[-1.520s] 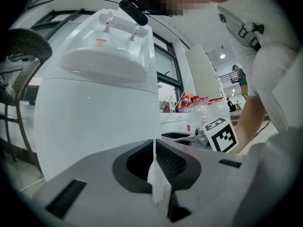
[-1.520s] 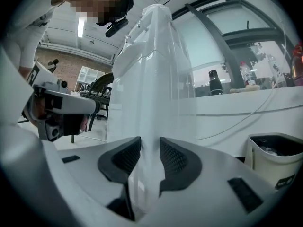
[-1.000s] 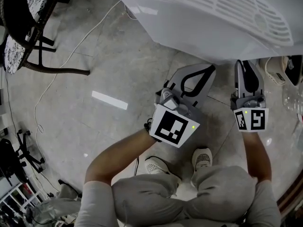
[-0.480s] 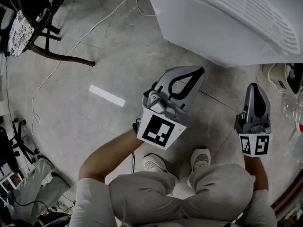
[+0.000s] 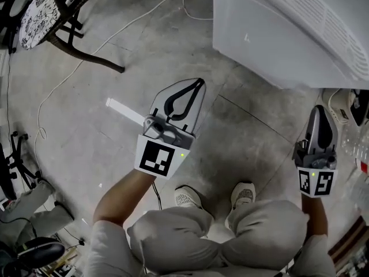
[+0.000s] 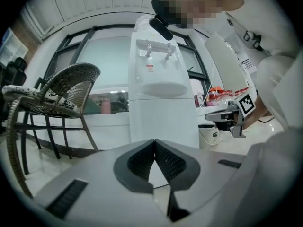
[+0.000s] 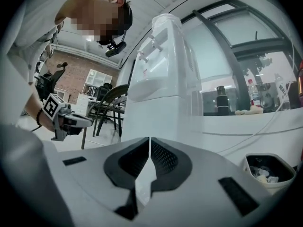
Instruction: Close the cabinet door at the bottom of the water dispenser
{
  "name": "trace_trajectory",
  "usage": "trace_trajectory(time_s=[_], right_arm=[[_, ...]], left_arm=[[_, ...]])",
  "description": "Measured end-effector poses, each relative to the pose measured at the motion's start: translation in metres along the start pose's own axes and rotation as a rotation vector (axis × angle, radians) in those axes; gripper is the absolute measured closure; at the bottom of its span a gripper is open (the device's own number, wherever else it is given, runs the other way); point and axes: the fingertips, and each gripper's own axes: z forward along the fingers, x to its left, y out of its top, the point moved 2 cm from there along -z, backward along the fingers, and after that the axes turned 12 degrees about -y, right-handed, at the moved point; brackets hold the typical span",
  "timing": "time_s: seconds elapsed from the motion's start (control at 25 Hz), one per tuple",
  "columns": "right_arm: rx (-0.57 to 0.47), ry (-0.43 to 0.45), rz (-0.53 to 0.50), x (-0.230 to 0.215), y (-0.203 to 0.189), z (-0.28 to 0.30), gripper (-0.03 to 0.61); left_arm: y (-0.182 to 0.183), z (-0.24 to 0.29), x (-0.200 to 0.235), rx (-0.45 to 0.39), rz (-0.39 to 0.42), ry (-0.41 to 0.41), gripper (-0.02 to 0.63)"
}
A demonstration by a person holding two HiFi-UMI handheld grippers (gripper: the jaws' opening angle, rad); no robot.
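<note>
State of the left claw (image 6: 154,142): the jaws are fully together, with the pads meeting at the tips, and nothing is held between them.

State of the right claw (image 7: 149,139): the jaws are likewise closed tip to tip, and the claw is empty.

The water dispenser (image 6: 162,86) stands upright directly ahead of the left claw and well apart from it. From the right claw it lies ahead and slightly to the left. Both claws are clear of its body.

The cabinet door (image 6: 164,122) is the lower front panel of the water dispenser, straight beyond the tips of the left claw. In the left gripper view it lies flush with the body, and its edges line up with the side walls.

Surroundings:
- The chair (image 6: 61,91) has a woven seat on a dark frame. It stands to the left of the left claw, beside the water dispenser.
- The bin (image 7: 268,170) is white with an open top and has crumpled litter inside. It stands on the floor (image 5: 173,56) to the right of the right claw.
- The cable (image 5: 109,36) runs across the floor ahead and to the left of the left claw.
- A white strip (image 5: 123,111) lies flat on the floor just left of the left claw.
- The shoes (image 5: 247,194) are behind both claws and between them.
</note>
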Motion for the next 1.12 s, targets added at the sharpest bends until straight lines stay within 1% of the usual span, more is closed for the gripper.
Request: trace_trajectory(time_s=[0.08, 0.24, 0.44, 0.52, 0.6, 0.72, 0.84, 0.88, 0.92, 1.0, 1.12], right_arm=[[-0.011, 0.004, 0.002, 0.007, 0.002, 0.003, 0.554], [-0.028, 0.04, 0.018, 0.022, 0.009, 0.01, 0.554], [-0.033, 0.082, 0.02, 0.034, 0.017, 0.015, 0.554], [-0.032, 0.089, 0.022, 0.035, 0.024, 0.014, 0.554], [-0.027, 0.093, 0.029, 0.036, 0.036, 0.01, 0.554], [-0.024, 0.106, 0.034, 0.037, 0.073, -0.001, 0.554], [-0.019, 0.112, 0.039, 0.036, 0.131, -0.021, 0.554], [-0.014, 0.11, 0.046, 0.033, 0.153, -0.028, 0.554], [-0.007, 0.107, 0.055, 0.03, 0.177, -0.035, 0.554], [0.011, 0.096, 0.072, 0.022, 0.227, -0.05, 0.554], [0.034, 0.087, 0.082, 0.013, 0.314, -0.073, 0.554]], left_arm=[[0.001, -0.004, 0.005, -0.018, -0.005, 0.027, 0.606], [0.004, -0.009, 0.009, -0.042, -0.013, 0.05, 0.606], [0.007, -0.017, 0.012, -0.036, -0.005, 0.059, 0.606], [0.013, -0.022, 0.014, -0.037, -0.014, 0.076, 0.606], [0.027, -0.029, 0.017, -0.039, -0.023, 0.096, 0.606], [0.068, -0.045, 0.023, -0.054, -0.019, 0.13, 0.606], [0.127, -0.062, 0.022, -0.044, 0.06, 0.16, 0.606], [0.148, -0.068, 0.021, -0.04, 0.073, 0.172, 0.606], [0.169, -0.074, 0.02, -0.041, 0.066, 0.187, 0.606], [0.218, -0.09, 0.018, -0.053, 0.021, 0.217, 0.606], [0.302, -0.123, 0.011, -0.053, -0.02, 0.252, 0.606]])
